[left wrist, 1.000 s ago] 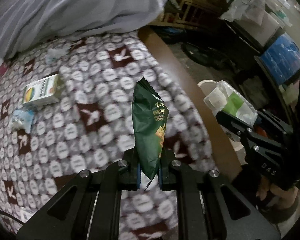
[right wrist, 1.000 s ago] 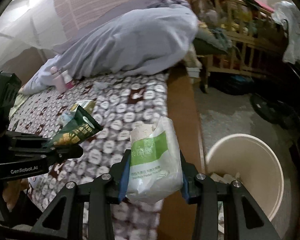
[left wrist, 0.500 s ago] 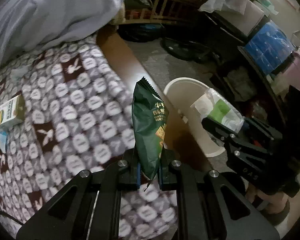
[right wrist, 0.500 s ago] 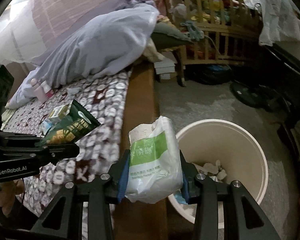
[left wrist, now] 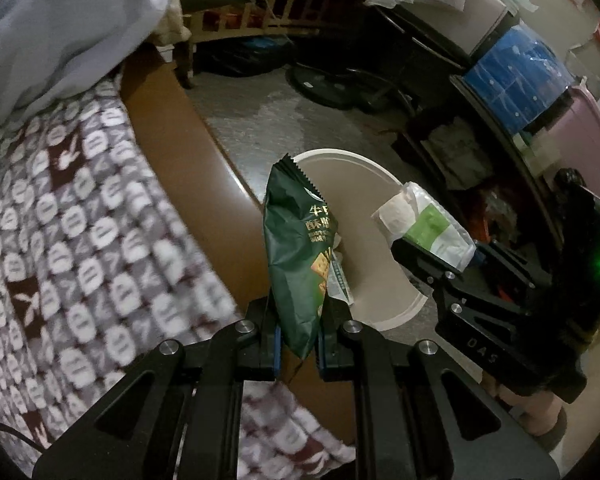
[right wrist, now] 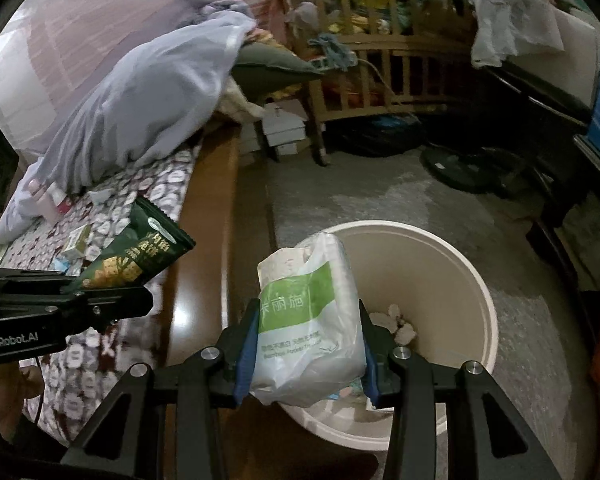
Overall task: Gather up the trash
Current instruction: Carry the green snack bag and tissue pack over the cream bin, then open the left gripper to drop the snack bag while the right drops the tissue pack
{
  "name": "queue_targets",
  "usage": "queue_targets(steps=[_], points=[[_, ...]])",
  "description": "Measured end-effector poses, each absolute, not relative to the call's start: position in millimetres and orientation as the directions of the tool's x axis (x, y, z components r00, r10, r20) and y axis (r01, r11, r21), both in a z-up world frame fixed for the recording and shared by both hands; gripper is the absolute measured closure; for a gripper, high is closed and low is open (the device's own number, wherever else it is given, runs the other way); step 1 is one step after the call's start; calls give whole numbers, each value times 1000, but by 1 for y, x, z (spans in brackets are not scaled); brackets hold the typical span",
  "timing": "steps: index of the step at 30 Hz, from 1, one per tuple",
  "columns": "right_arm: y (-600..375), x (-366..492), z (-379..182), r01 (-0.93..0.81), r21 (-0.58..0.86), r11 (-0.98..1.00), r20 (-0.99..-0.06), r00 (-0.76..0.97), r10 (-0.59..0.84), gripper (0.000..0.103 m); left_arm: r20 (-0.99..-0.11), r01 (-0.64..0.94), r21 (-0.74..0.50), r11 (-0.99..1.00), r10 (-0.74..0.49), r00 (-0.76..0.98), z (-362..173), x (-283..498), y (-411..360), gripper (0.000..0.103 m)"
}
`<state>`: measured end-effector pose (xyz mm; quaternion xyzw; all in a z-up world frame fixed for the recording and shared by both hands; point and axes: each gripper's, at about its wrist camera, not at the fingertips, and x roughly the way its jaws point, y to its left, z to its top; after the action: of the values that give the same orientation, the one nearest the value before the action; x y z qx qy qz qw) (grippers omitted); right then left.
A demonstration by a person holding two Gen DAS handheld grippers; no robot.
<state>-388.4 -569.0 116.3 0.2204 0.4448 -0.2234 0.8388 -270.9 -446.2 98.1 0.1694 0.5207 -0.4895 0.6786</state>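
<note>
My left gripper (left wrist: 298,340) is shut on a dark green snack packet (left wrist: 298,256), held upright over the bed's brown edge, just left of a cream waste bin (left wrist: 384,316). The packet also shows in the right wrist view (right wrist: 140,256). My right gripper (right wrist: 306,354) is shut on a white and green tissue pack (right wrist: 308,320), held above the near rim of the bin (right wrist: 482,280). The bin holds some crumpled paper (right wrist: 400,324). In the left wrist view the right gripper (left wrist: 436,264) holds the pack (left wrist: 432,232) over the bin's far side.
The bed (left wrist: 68,220) has a patterned cover with a small box (right wrist: 76,242) and wrappers (right wrist: 70,266) on it, and a grey quilt (right wrist: 148,100). A wooden crib (right wrist: 380,56), a fan base (right wrist: 456,168) and shelves with blue packs (left wrist: 516,76) surround the floor.
Both grippers have swung right, away from the bed and over to the bin, each still holding its item. The bin has come closer under them.
</note>
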Motion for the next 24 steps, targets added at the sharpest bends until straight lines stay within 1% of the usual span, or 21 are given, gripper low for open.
queue_targets(steps=[12,24], points=[[-595,-410,103,631,181,754,-859,475,-192,63,-886,863,-257,434,-462,-31,84,-283,-476,94],[-605,-419,94,659,194,727,-868,460,-185,63,-886,865,-278,419,-460,-61,75,-286,-484,94]])
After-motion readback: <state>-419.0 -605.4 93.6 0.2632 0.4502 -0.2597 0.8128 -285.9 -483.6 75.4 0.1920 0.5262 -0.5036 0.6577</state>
